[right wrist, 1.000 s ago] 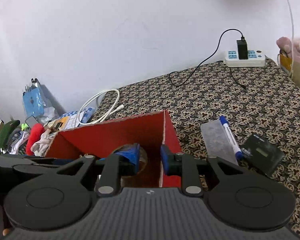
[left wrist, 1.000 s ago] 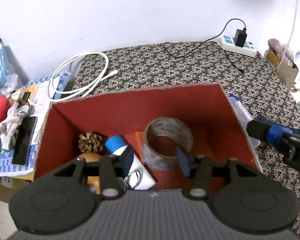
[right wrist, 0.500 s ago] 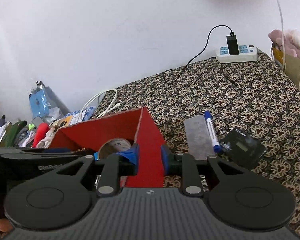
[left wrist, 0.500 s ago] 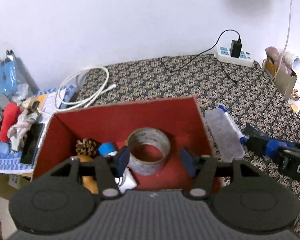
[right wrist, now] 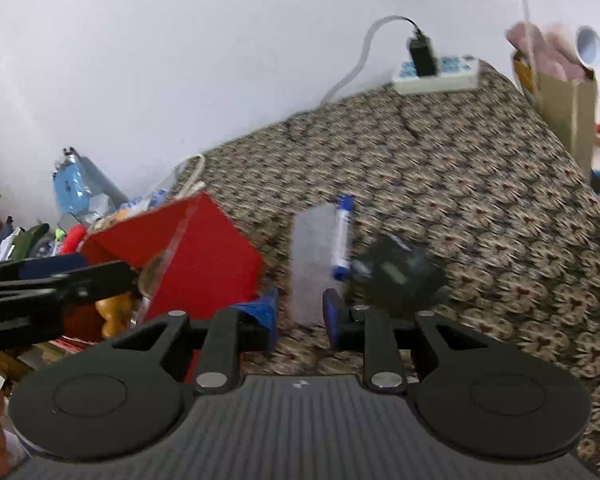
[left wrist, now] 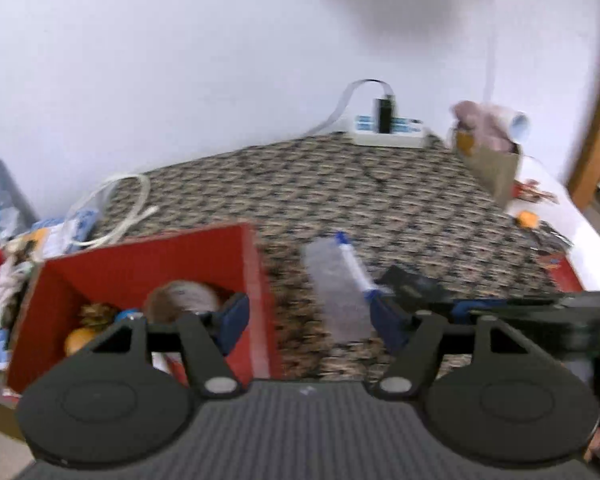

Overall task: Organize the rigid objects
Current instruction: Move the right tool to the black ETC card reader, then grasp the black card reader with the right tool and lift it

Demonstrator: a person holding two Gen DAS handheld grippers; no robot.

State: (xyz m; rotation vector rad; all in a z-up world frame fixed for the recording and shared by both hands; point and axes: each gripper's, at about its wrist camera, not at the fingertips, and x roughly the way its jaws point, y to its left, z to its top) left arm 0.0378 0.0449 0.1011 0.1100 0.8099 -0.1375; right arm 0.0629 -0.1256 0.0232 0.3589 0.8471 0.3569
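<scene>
Step in hand, as judged: collect the loose items lying right of the red box (left wrist: 256, 280). The clear case (left wrist: 332, 284), the blue-capped marker (left wrist: 356, 268) touching its right edge, and the black device (right wrist: 396, 272) just right of the marker all rest on the patterned table (left wrist: 380, 200). The left gripper (left wrist: 304, 320) is opening, spread and empty. The right gripper (right wrist: 300, 316) is opening, narrowly apart, holding nothing. Recommended: centre one gripper over the marker, fingers across its barrel, clear of the case

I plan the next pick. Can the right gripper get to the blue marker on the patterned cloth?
Probably yes. The right gripper, jaws opening and empty, faces the marker with only bare cloth between.
</scene>
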